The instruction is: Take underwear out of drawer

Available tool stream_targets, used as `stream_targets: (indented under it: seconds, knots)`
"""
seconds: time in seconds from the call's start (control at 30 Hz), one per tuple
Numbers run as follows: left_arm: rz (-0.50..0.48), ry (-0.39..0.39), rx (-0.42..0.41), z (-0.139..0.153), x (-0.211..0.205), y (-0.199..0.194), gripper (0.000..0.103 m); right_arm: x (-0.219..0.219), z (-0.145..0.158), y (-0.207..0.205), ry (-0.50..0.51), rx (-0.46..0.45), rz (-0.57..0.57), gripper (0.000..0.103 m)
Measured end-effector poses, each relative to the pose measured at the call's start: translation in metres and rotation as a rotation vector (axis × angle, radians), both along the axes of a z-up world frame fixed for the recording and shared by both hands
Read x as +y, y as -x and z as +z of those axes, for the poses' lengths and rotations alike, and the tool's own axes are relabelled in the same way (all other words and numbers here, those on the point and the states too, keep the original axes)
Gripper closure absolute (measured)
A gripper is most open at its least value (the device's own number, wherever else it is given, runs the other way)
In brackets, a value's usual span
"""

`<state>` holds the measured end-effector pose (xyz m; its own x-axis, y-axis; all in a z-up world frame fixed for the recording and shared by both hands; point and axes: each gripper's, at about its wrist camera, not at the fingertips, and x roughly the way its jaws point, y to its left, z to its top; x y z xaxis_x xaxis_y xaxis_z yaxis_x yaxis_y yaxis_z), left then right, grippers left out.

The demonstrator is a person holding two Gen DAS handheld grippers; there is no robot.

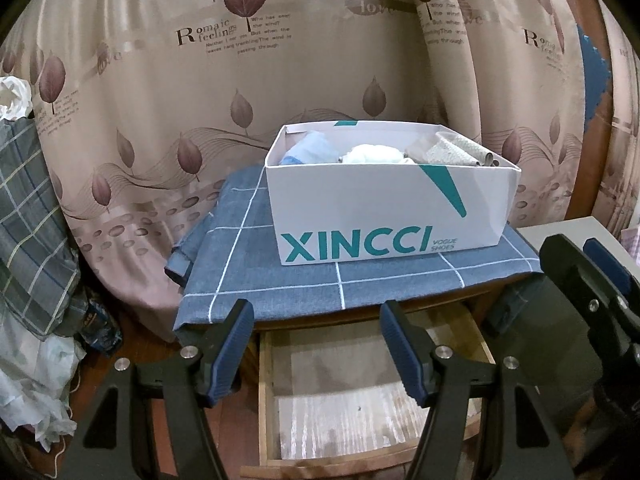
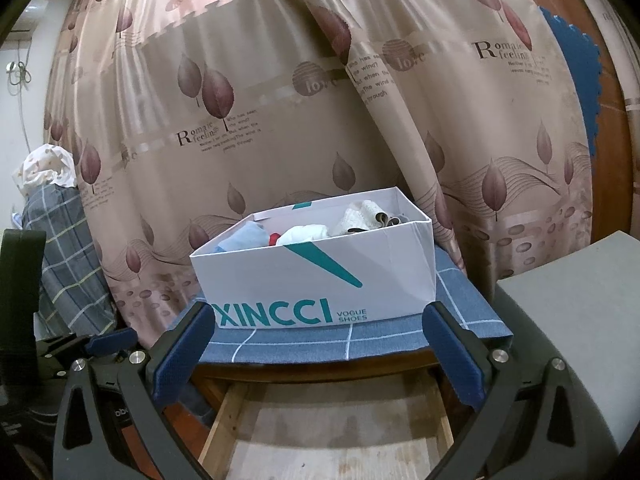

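Item: drawer (image 1: 360, 392), wooden, pulled out directly below and between the fingers of both grippers. The floor that shows is bare pale board; no underwear is visible in it.

Item: shoebox (image 1: 384, 208), white card, lidless, standing ahead of and above the fingertips on a blue checked cloth (image 1: 280, 276) covering the cabinet top. Printed in teal: "XINCCI", with "VOGUE SHOES" in small type beside it. Contents: soft rolled garments, namely a pale blue bundle (image 1: 308, 150), a white bundle (image 1: 374, 154) and a cream lace-edged piece (image 1: 452, 148). Whether these are the underwear cannot be told for certain; they appear to be.

Handling, as judged: light, limp, compressible, not fragile. Lace may snag. Best taken across the thick middle of a roll, so that it lifts as one bundle.

Item: left gripper (image 1: 316, 348), fingers spread, nothing between them.

Item: right gripper (image 2: 320, 356), fingers spread wide, nothing between them.

Item: curtain (image 1: 160, 100), beige, leaf print, behind everything. Legible: "Romaic feelings", "love", "Who has seen the wind?"
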<state>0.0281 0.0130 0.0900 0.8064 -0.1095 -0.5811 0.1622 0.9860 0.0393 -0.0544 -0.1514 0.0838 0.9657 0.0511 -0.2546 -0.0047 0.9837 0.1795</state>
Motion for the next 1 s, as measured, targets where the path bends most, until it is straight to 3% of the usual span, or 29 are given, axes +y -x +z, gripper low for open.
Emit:
stream_targets:
  seconds: [1.0]
  knots:
    - [0.032, 0.022, 0.027, -0.008, 0.011, -0.009, 0.036, 0.001, -0.004, -0.003, 0.016, 0.015, -0.001, 0.0]
